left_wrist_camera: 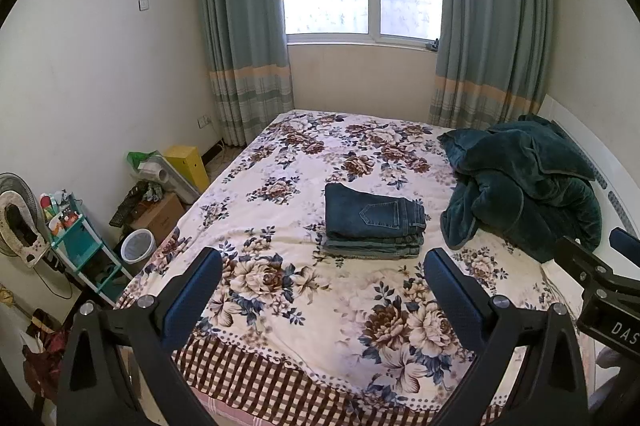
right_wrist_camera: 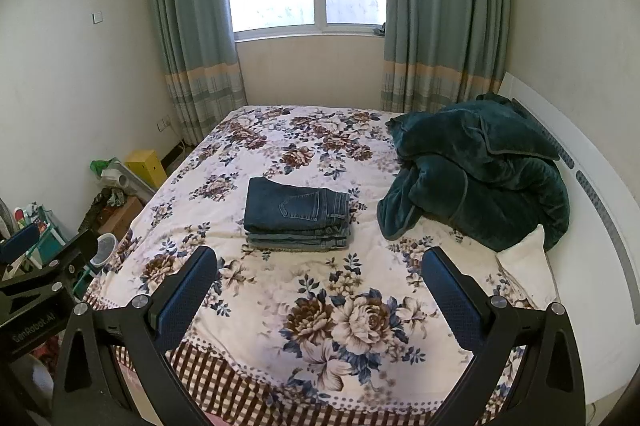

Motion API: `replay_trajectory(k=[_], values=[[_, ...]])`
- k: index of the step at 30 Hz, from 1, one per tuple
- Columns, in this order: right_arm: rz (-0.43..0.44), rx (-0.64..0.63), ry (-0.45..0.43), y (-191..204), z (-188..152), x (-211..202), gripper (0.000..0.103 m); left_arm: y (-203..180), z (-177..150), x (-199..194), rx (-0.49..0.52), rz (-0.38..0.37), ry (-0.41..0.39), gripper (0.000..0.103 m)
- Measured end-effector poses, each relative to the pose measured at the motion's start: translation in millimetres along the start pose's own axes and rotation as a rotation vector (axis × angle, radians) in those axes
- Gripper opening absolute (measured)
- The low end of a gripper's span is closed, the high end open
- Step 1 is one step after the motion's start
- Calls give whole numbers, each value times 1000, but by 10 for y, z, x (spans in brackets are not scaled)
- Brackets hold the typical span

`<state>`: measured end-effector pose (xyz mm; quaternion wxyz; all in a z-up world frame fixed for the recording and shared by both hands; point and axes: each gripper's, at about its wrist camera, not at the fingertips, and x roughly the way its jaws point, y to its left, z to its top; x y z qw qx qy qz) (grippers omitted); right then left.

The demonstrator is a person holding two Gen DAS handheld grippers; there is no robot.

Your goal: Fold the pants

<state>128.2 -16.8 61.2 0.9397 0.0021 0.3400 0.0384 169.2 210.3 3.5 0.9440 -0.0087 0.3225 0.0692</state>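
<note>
Folded jeans (left_wrist_camera: pixel 374 222) lie in neat stack mid-bed on floral bedspread (left_wrist_camera: pixel 304 306), left of teal blanket (left_wrist_camera: pixel 520 185). Left gripper (left_wrist_camera: pixel 322 290) and right gripper (right_wrist_camera: pixel 320 290) hover above bed foot, jaws wide apart, empty.

right gripper (left_wrist_camera: pixel 612 310): "DAS" | left gripper (right_wrist_camera: pixel 36 290): "GenRobot.AI"

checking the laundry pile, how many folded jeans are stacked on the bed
2, it seems: dark blue jeans on top, a lighter folded pair beneath, mid-bed on the floral bedspread. The layers blur together, so more could be hidden.
</note>
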Motion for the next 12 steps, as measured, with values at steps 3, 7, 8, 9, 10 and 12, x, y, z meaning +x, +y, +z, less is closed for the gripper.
replay_trajectory(k=[3,7,8,9,10,12], values=[[-1,0,0,3,-3,0,103,3,0,2,3,1,-1,103],[-1,0,-1,7,-7,0,103,18,8,-20,0,7,-2,103],[-1,-1,-1,7,-9,1,103,23,17,-32,-2,7,-3,103],[0,-1,0,7,-12,1,103,25,15,-31,-1,7,-3,103],[-1,0,-1,7,-13,0,103,28,15,-37,-1,12,-4,103],[-1,-3,-2,10,-14,2,103,15,61,-40,-1,12,-6,103]])
